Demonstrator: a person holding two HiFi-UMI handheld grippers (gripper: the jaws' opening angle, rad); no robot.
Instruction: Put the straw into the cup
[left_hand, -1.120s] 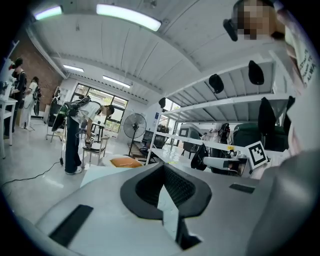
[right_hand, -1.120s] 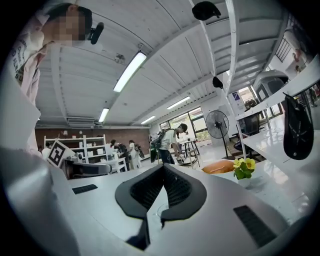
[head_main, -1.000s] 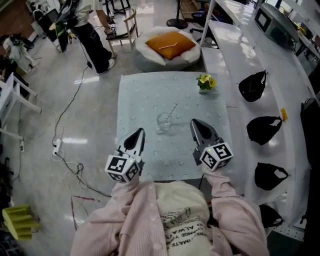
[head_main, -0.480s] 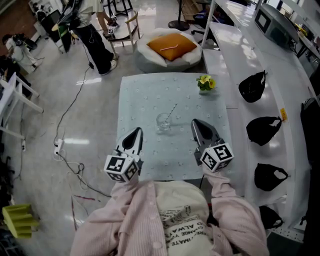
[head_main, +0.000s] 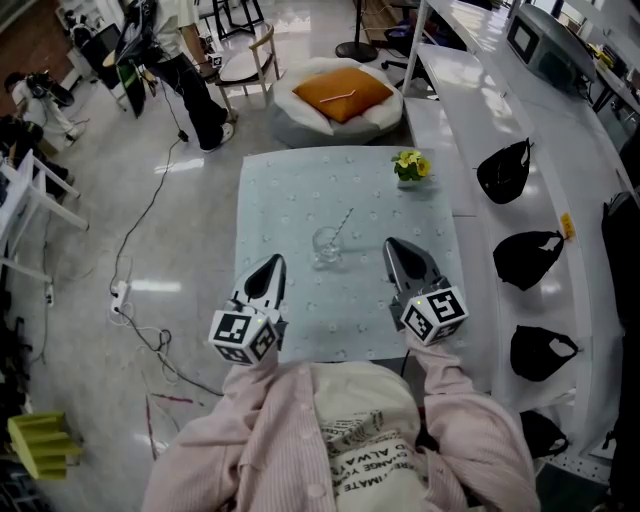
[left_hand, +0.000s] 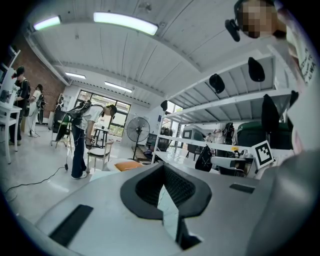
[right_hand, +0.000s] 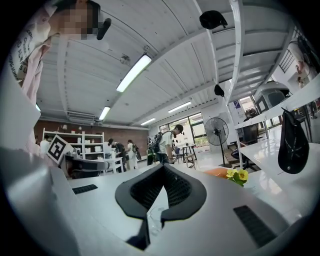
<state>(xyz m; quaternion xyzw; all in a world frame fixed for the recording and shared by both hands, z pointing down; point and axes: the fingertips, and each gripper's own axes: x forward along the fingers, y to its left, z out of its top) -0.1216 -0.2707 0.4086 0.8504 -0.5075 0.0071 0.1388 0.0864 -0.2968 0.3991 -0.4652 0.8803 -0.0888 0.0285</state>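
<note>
Head view: cup (head_main: 326, 243) sits mid-bench (head_main: 290, 180), straw (head_main: 343, 221) leaning out of it, so it looks already inserted; left gripper (head_main: 276, 264) and right gripper (head_main: 393, 247) flank it, well apart, likely parked.
Left gripper view: jaws closed, empty.
Right gripper view: jaws closed, empty; cup visible beyond.

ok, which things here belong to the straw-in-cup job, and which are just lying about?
Job: cup, straw, left hand-held gripper, right hand-held gripper, both empty.
Lying about: yellow flowers, orange cushion, black caps.
</note>
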